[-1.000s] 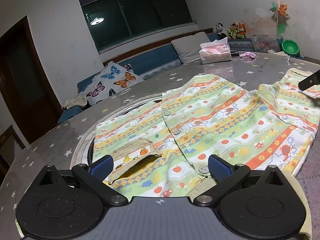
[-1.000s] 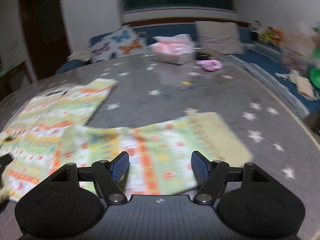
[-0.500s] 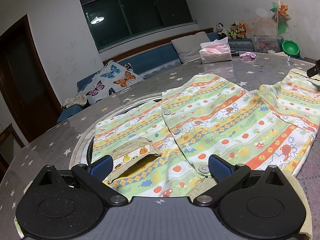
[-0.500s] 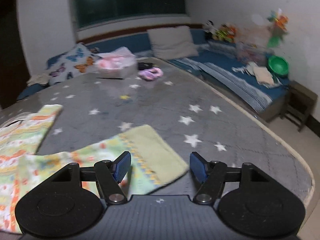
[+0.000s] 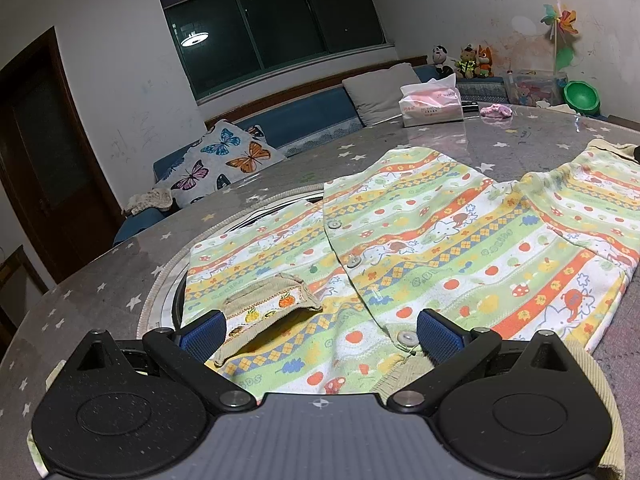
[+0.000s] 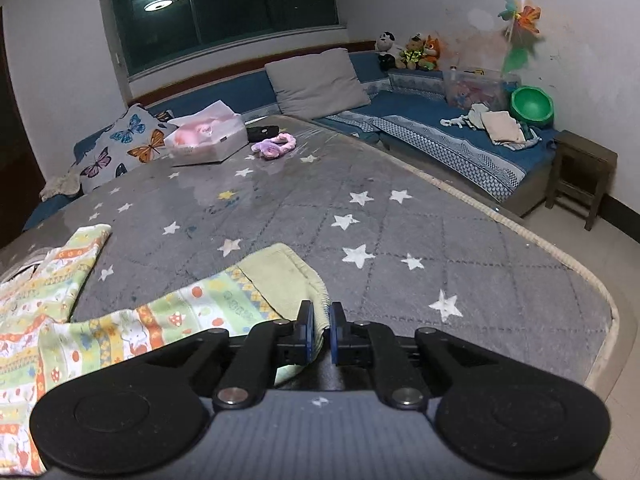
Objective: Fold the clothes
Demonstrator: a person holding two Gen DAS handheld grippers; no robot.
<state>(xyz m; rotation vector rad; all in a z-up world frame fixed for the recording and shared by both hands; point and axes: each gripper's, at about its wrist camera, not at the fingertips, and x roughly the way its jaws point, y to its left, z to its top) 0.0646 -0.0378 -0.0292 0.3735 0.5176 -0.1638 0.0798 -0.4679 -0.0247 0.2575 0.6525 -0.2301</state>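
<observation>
A child's patterned cardigan (image 5: 420, 248) with green, orange and white stripes lies buttoned and spread flat on the grey star-print table cover (image 5: 100, 280). My left gripper (image 5: 320, 330) is open, hovering over the collar (image 5: 264, 304) and neckline end. One sleeve (image 6: 192, 312) stretches out to the right. My right gripper (image 6: 321, 330) is shut on the sleeve's pale green cuff (image 6: 288, 280) at its outer corner.
A tissue pack (image 6: 208, 136), a purple hair band (image 6: 276, 145) and a dark remote (image 6: 262, 133) lie at the table's far side. The table edge (image 6: 560, 260) curves close on the right. A blue sofa (image 6: 420, 128) with cushions wraps behind.
My right gripper swung right to the sleeve's cuff end and closed on the cuff. The left gripper stayed open and nearly still over the collar.
</observation>
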